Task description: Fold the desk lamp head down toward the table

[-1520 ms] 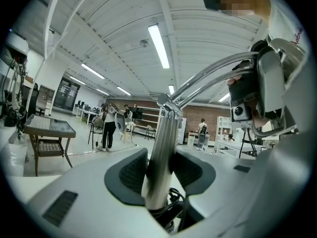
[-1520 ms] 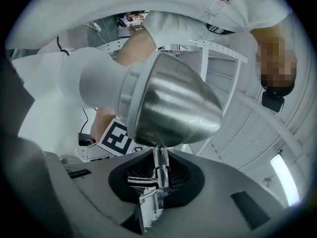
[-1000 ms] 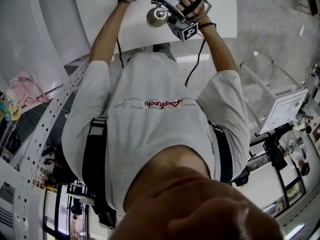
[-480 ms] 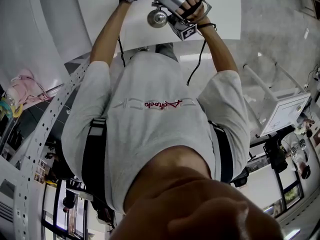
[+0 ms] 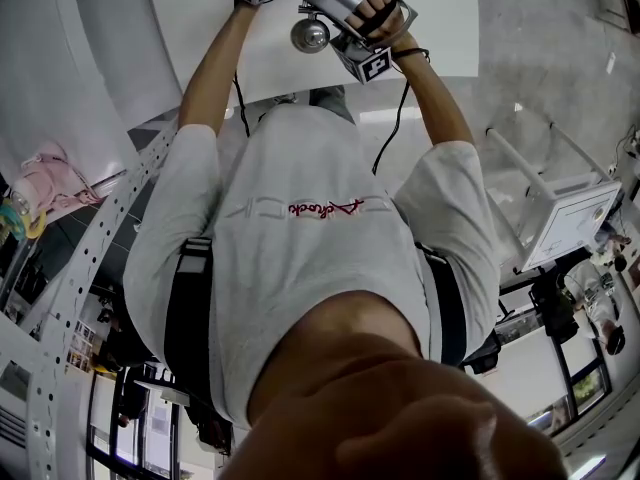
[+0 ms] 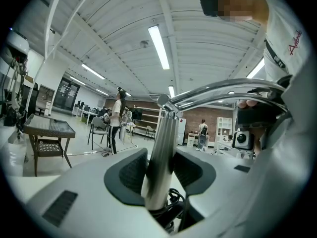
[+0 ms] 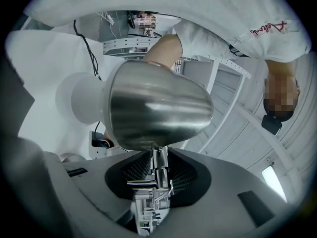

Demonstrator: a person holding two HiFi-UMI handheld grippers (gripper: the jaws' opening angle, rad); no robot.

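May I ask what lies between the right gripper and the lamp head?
In the right gripper view, the lamp's metal hinge neck stands between the right gripper's jaws, which have just been opening.

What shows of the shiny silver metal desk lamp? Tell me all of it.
The polished silver metal desk lamp shows against a white table. Its bell-shaped head mirrors the room. The left gripper clamps its round, slightly tilted pole; from an elbow joint at the top a slim arm runs right. The head's small hinge sits between the jaws of the right gripper, which have just been opening; its pads look barely off it.
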